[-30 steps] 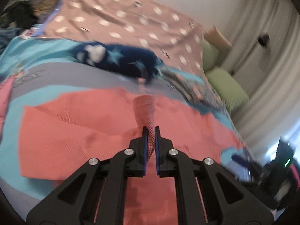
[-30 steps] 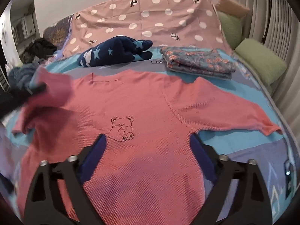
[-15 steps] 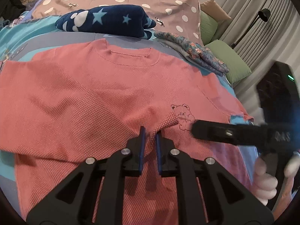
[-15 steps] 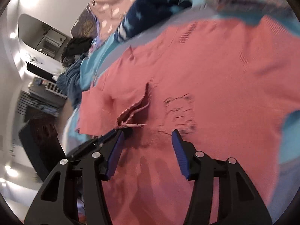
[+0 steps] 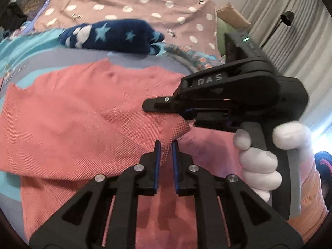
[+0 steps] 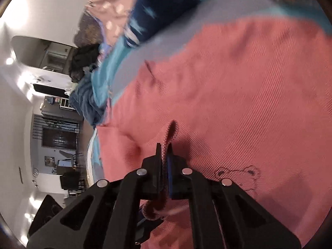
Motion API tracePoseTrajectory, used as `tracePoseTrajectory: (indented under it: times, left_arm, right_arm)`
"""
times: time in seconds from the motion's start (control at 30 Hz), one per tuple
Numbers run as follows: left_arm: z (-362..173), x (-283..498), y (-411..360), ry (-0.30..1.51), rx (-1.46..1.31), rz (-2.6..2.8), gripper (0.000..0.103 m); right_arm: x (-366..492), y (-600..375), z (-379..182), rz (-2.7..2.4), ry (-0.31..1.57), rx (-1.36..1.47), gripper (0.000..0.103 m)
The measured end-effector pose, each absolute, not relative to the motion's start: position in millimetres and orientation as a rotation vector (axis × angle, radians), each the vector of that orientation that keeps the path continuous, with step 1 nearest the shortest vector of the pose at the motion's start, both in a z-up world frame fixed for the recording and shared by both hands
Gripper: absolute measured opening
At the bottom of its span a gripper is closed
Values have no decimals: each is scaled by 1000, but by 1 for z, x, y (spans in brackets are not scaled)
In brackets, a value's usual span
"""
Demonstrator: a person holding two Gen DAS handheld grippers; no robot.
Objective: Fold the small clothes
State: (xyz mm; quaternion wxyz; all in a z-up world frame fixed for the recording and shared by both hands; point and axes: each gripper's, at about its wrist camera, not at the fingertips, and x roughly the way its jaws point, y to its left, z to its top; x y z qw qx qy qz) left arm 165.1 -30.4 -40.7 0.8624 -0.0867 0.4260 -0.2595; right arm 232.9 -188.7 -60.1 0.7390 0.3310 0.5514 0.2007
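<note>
A salmon-pink waffle-knit shirt (image 5: pixel 68 120) with a small bear drawing (image 6: pixel 236 173) lies spread on the bed. Its left sleeve is folded across the chest. My left gripper (image 5: pixel 165 145) has its jaws slightly apart, and a fold of the sleeve cloth sits between them. My right gripper (image 6: pixel 164 148) is shut on the sleeve's cuff edge. In the left wrist view it (image 5: pixel 186 114) comes in from the right, held by a white-gloved hand (image 5: pixel 259 161), just beyond my left fingertips.
A folded navy star-patterned garment (image 5: pixel 112 36) and a folded floral garment (image 5: pixel 197 58) lie beyond the shirt. A pink polka-dot cover (image 5: pixel 128 2) and green pillows lie at the bed's head. A dark heap of clothes (image 6: pixel 85 60) lies at the bed's left side.
The left gripper carried the sleeve across the chest and its jaws have parted slightly. The right gripper swung in from the right and closed on the sleeve's cuff.
</note>
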Motion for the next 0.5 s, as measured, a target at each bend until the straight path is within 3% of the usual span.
tracePoseTrajectory:
  times: [0.2, 0.37, 0.43, 0.5]
  left_arm:
    - [-22, 170, -73, 857, -171, -628, 9]
    - [-31, 167, -117, 893, -125, -716, 9]
    - [-39, 165, -125, 916, -106, -715, 14]
    - [-46, 162, -125, 937, -96, -705, 28]
  right_arm:
    - [215, -229, 8, 385, 976, 560, 5]
    - [207, -271, -8, 277, 978, 513, 5]
    - [206, -280, -24, 254, 1002, 494, 6]
    - [206, -285, -41, 192, 1029, 440, 8]
